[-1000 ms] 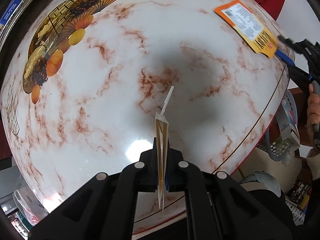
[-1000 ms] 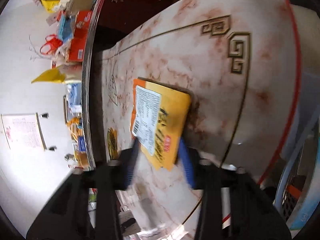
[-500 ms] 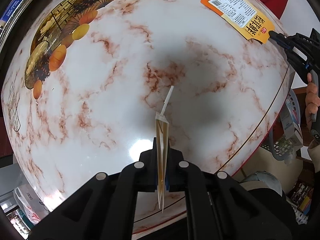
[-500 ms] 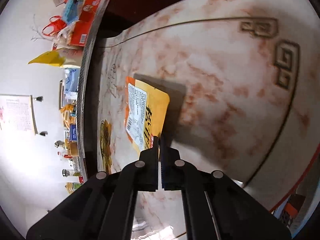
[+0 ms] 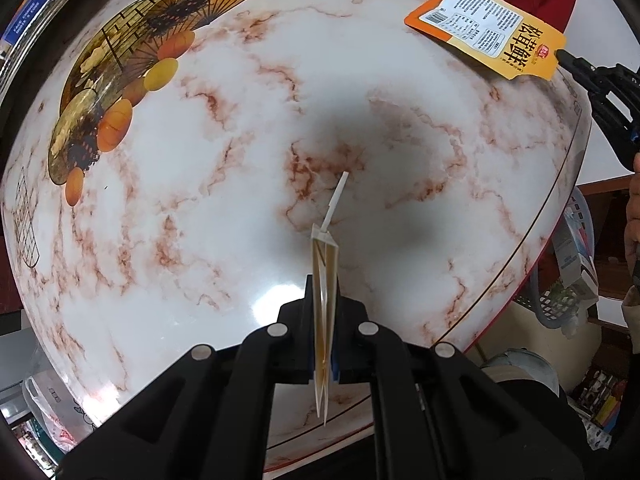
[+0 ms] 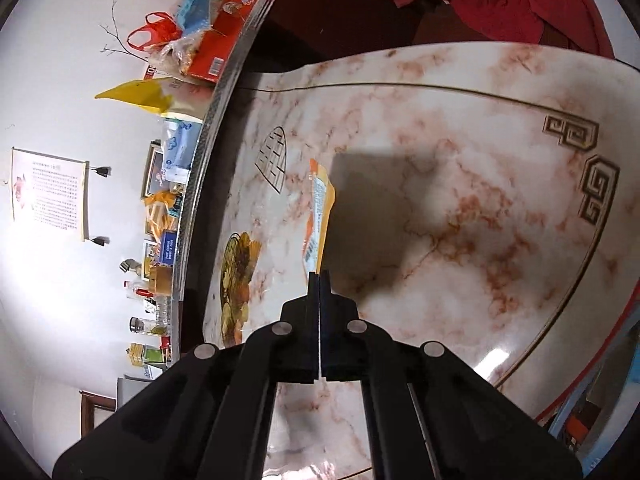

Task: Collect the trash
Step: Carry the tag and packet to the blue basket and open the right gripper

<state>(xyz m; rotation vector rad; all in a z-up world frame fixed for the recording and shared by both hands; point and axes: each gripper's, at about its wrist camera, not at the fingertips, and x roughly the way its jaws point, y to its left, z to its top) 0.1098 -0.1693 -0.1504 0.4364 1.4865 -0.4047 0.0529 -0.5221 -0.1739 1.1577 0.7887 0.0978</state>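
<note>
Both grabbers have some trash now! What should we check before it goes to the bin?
1. Left gripper shut on the flattened carton: ok.
2. Right gripper shut on the orange packet: ok, by one corner only.
3. Packet lifted off the marble table: ok.
4. Carton's straw still attached: ok.
5. Basket beside the table is the bin: cannot tell.
</note>
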